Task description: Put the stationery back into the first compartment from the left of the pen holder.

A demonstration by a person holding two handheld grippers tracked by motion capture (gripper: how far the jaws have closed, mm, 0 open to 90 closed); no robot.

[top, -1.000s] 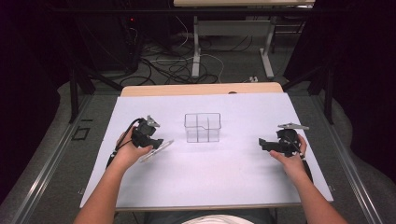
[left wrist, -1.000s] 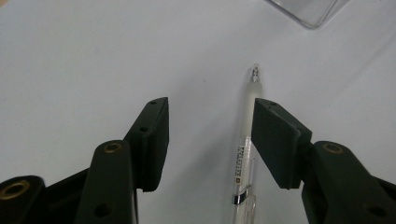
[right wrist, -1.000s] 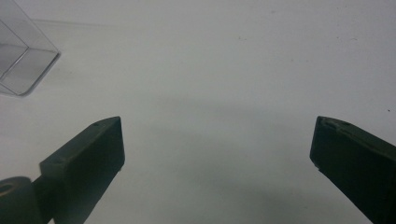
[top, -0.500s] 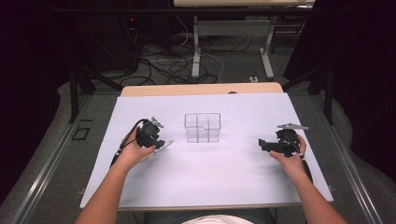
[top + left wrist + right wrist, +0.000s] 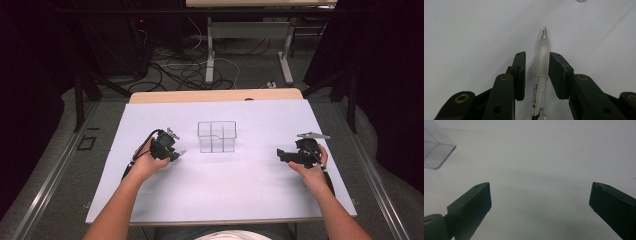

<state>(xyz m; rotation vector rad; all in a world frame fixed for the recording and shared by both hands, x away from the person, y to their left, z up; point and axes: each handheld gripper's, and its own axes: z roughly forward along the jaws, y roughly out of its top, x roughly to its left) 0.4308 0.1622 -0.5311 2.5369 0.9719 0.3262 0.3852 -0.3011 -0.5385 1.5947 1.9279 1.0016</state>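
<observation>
Left tool (image 5: 537, 72) sits low over the white counter (image 5: 240, 185), left of centre in the high view (image 5: 176, 154), held in the person's left hand (image 5: 145, 164). Its jaws have just been closing and now stand narrow, one on each side of a pen (image 5: 541, 75) that lies flat on the counter. In the left gripper view a thin strip of counter shows between each pad and the pen's frosted barrel, so the pads are just beside it, not pressing yet. The pen runs straight along the jaws; its small metal tip points away from the camera, past the jaw ends. A printed label is on the clear part of the barrel nearer the camera. In the high view the pen is a pale sliver just ahead of the left tool, near the lower left corner of the clear box (image 5: 216, 136).

The clear box stands upright at mid counter, split into compartments, and looks empty. One corner of it shows at top left in the right gripper view (image 5: 435, 150).

Right tool (image 5: 540, 202) is at the right side of the counter (image 5: 281, 154) in the right hand (image 5: 311, 167), well apart from the box. Its jaws are wide, with nothing between them but bare counter.
</observation>
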